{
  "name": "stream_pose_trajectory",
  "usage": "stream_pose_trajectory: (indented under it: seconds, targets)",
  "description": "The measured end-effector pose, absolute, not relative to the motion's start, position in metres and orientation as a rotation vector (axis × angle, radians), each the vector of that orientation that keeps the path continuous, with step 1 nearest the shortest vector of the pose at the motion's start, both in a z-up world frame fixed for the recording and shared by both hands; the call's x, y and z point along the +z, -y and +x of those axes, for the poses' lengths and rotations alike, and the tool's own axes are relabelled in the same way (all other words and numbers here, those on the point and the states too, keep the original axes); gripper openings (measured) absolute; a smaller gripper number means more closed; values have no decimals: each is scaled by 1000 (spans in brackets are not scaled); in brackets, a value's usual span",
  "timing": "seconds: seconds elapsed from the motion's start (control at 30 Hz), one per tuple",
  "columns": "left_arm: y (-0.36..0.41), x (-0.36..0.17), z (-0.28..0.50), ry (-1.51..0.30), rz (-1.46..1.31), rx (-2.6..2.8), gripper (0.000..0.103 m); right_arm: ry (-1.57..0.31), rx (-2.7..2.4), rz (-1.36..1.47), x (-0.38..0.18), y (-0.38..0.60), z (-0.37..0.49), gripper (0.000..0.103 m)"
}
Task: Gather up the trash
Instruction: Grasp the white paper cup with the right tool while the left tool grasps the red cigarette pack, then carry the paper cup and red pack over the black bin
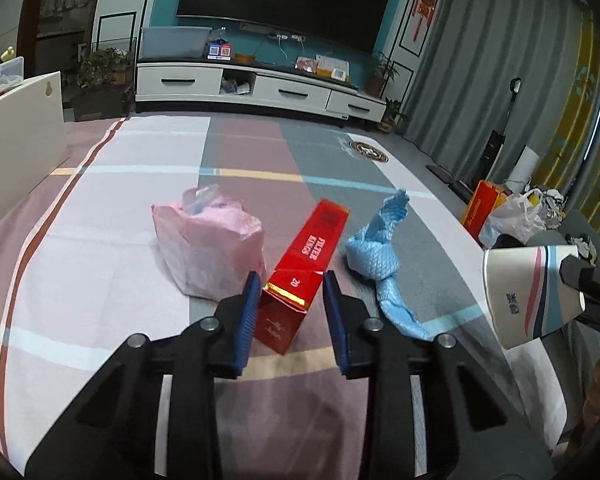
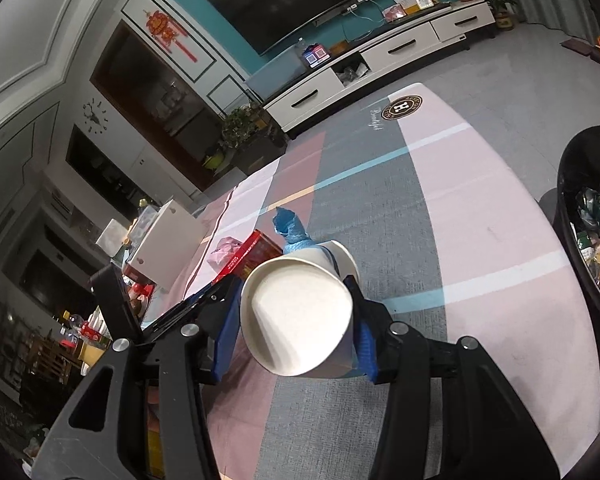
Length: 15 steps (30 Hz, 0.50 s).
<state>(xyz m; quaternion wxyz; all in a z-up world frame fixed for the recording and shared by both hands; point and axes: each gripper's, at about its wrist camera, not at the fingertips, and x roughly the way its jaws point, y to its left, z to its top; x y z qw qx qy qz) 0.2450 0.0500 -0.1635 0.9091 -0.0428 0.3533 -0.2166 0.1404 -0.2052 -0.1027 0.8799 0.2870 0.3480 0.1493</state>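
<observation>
A red cigarette box (image 1: 306, 268) lies on the checked tablecloth (image 1: 100, 216), its near end between the open blue fingers of my left gripper (image 1: 290, 286), which do not press it. A crumpled pink bag (image 1: 208, 240) sits just left of the box and a blue cloth (image 1: 380, 252) just right. My right gripper (image 2: 296, 304) is shut on a white paper cup (image 2: 296, 316), held on its side above the table; the cup also shows at the right of the left wrist view (image 1: 532, 292). The red box (image 2: 256, 250) and blue cloth (image 2: 290, 226) lie beyond it.
A black trash bin (image 2: 580, 200) with rubbish inside stands at the table's right edge. A white board (image 1: 20, 132) stands at the table's left. On the floor at the right are a red carton (image 1: 482, 206) and a plastic bag (image 1: 516, 216). A TV cabinet (image 1: 260, 88) is at the back.
</observation>
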Motion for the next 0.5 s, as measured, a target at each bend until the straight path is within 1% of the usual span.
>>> stream_pose_trajectory:
  seconds: [0.13,0.2,0.23,0.5]
  targets:
    - [-46,-161,232,-745,-62,-459,30,-719,317,599,-100,208,138,50]
    - [-46,-157,224,-748,-53,-464,27,-713,323,605,-99,210,135,50]
    - [-47,-153,218,-742,-54,-465,23,-708,326,609,-97,211,134,50]
    - [-41,-109,174,-647,-88,-500,23,-668,331,642,-87,230,118,50]
